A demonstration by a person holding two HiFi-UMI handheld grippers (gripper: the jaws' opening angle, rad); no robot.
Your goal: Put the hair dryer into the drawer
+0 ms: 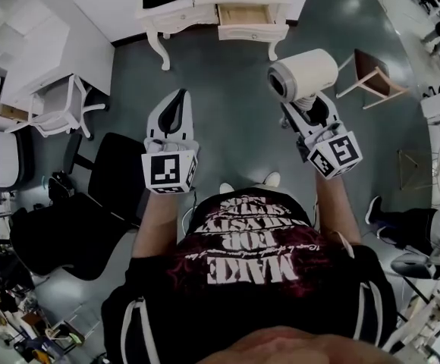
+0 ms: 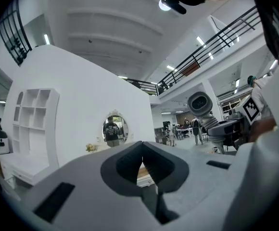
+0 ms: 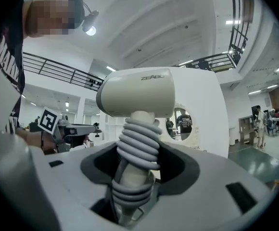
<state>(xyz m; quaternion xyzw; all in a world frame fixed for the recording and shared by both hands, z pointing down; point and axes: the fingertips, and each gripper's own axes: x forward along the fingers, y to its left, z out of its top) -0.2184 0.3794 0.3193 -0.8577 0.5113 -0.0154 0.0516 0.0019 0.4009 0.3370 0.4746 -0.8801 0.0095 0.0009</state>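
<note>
A cream hair dryer (image 1: 303,74) stands upright in my right gripper (image 1: 309,108), which is shut on its handle, where the grey cord is wound in coils (image 3: 138,143). Its barrel (image 3: 137,94) fills the middle of the right gripper view. My left gripper (image 1: 173,111) is held level beside it, shut and holding nothing. The left gripper view shows the dryer (image 2: 200,105) off to the right. Ahead, the white dressing table (image 1: 176,12) has its drawer (image 1: 245,20) pulled out, showing a bare wooden bottom.
A white chair (image 1: 57,105) and a black chair (image 1: 110,177) stand on my left, a small wooden stool (image 1: 373,78) on my right. Grey floor lies between me and the table. An oval mirror (image 2: 113,129) hangs on the white wall behind the table.
</note>
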